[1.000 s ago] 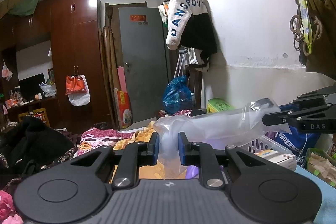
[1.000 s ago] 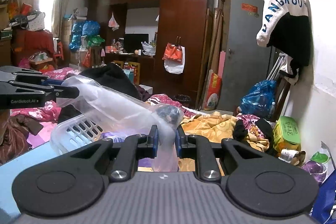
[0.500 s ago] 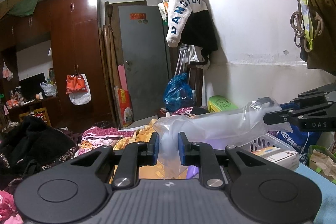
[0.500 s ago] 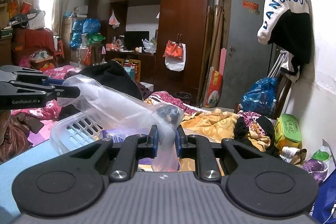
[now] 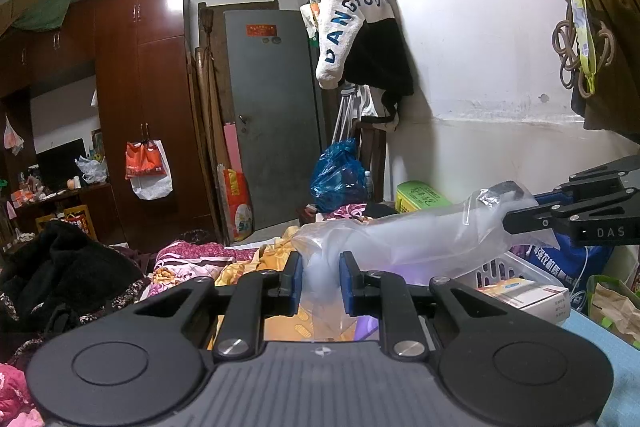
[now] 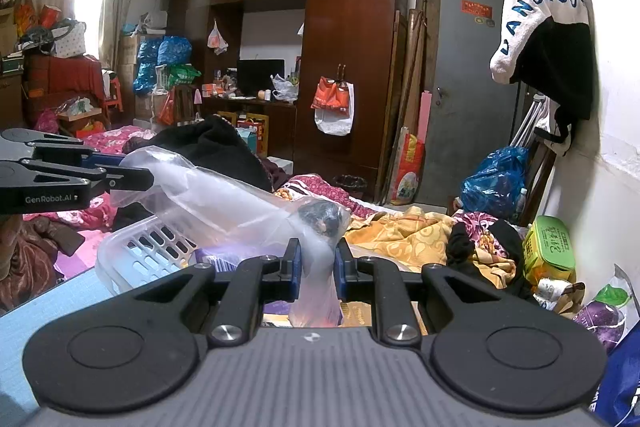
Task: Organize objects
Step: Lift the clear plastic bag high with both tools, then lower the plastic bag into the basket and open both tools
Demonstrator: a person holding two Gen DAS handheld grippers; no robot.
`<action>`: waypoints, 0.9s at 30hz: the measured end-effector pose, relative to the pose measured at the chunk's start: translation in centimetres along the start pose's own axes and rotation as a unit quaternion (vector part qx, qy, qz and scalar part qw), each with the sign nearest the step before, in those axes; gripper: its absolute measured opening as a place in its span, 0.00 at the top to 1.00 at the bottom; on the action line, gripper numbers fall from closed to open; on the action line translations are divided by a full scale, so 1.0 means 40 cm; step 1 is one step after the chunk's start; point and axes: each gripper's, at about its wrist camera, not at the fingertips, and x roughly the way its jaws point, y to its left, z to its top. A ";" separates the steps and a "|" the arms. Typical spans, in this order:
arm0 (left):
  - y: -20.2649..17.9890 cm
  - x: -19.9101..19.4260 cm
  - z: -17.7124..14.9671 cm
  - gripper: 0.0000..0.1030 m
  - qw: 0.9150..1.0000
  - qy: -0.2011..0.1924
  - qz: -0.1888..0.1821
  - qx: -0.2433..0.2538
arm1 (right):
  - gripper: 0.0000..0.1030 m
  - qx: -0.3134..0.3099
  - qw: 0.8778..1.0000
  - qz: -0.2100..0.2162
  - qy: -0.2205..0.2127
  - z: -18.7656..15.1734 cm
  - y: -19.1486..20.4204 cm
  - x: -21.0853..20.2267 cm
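Both wrist cameras look low along their fingers, sharing the wardrobe (image 5: pixel 140 115) and door (image 6: pixel 468 99).

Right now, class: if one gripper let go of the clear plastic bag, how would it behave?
Probably floppy: the plastic bag creases and sags between left gripper and right gripper. Likely light, being thin see-through film. Perhaps slippery.

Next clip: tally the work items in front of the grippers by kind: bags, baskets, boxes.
Clear plastic bag, pinched by left gripper and right gripper: 1
White slotted plastic basket: 1
White and orange cardboard box in the basket: 1
Total: 3
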 end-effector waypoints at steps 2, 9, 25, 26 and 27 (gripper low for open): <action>0.000 0.000 -0.002 0.78 1.000 0.000 0.001 0.000 | 0.82 0.001 1.000 0.000 0.000 0.000 0.001 -0.001; 0.001 0.001 -0.004 0.78 1.000 0.000 0.000 0.002 | 0.82 0.002 1.000 0.000 0.001 0.002 0.000 0.000; 0.039 -0.105 -0.024 0.15 0.996 -0.082 0.022 -0.039 | 0.00 0.066 0.994 -0.043 -0.071 0.003 -0.025 -0.121; 0.036 -0.120 -0.023 0.11 0.995 -0.089 0.023 -0.041 | 0.00 0.074 0.994 -0.036 -0.072 0.001 -0.027 -0.134; 0.032 -0.133 -0.020 0.09 0.994 -0.094 0.025 -0.043 | 0.00 0.078 0.994 -0.035 -0.068 0.002 -0.025 -0.142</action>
